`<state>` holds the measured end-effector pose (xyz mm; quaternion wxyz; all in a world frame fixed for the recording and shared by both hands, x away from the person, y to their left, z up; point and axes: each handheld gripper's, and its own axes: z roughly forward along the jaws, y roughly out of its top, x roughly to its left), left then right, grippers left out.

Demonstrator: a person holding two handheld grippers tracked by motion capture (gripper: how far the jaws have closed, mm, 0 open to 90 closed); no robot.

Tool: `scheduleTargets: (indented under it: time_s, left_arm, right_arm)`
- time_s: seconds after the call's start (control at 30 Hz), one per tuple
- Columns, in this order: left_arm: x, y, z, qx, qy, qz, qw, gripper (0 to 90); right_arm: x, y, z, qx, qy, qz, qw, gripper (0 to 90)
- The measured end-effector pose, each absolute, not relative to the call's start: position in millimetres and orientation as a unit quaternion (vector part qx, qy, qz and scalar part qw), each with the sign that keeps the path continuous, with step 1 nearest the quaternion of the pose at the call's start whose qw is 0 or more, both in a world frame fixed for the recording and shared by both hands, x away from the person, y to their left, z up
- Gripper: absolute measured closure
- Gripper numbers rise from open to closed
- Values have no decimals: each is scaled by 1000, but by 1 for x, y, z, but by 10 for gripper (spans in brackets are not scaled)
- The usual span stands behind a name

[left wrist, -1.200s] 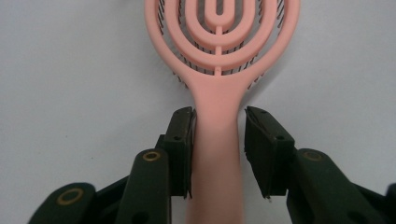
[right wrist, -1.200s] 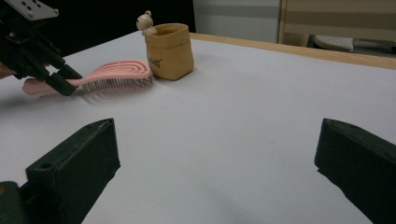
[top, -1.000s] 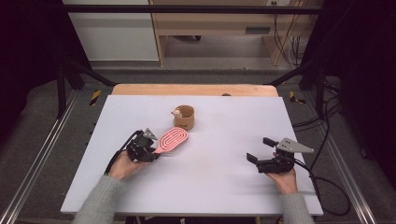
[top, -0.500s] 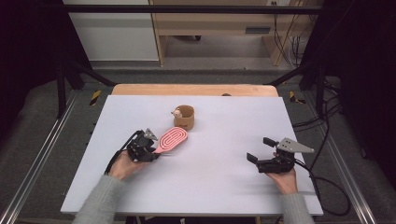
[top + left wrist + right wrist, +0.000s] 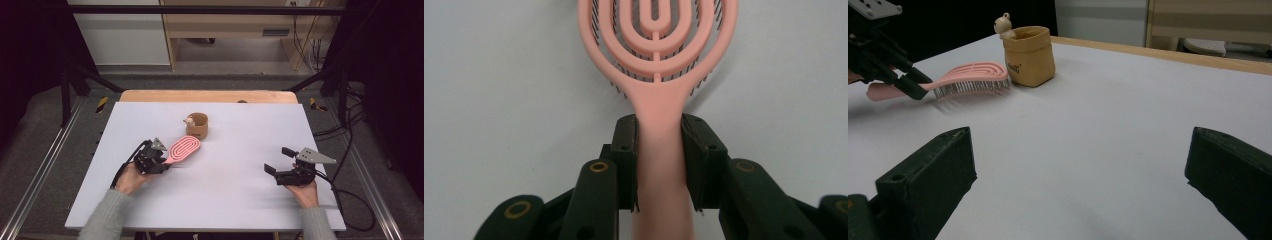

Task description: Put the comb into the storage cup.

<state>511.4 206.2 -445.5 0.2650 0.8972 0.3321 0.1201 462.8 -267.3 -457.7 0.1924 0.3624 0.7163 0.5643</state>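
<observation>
A pink hairbrush (image 5: 183, 148) lies bristles down on the white table (image 5: 230, 200), left of centre. My left gripper (image 5: 159, 161) is shut on its handle; the left gripper view has both black jaws pressed against the pink handle (image 5: 659, 150), the oval head (image 5: 657, 35) beyond them. From the right gripper view the hairbrush (image 5: 968, 79) appears side on with the left gripper (image 5: 910, 84) on its handle. My right gripper (image 5: 279, 161) rests at the table's right side, open, nothing between its jaws (image 5: 1078, 180).
A small tan pouch (image 5: 197, 126) with a little figurine on its rim stands just behind the brush head; it is also in the right gripper view (image 5: 1029, 54). A wooden strip (image 5: 205, 95) runs along the table's far edge. Cables trail off to the right.
</observation>
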Motion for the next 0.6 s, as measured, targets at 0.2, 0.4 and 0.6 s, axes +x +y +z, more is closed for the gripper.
scheduleTargets:
  time_s: [0.2,0.4,0.6]
  left_arm:
    - [506,208,-441,895,328,127,276,691]
    - [498,212,-435,881,333,139,305,691]
    - [491,215,-431,870,336,150,328,691]
  right_arm:
    - [463,-267,-458,363,716,564,192,5]
    - [463,-267,-458,363,716,564,192,4]
    - [463,-267,-458,364,715,565,193,5]
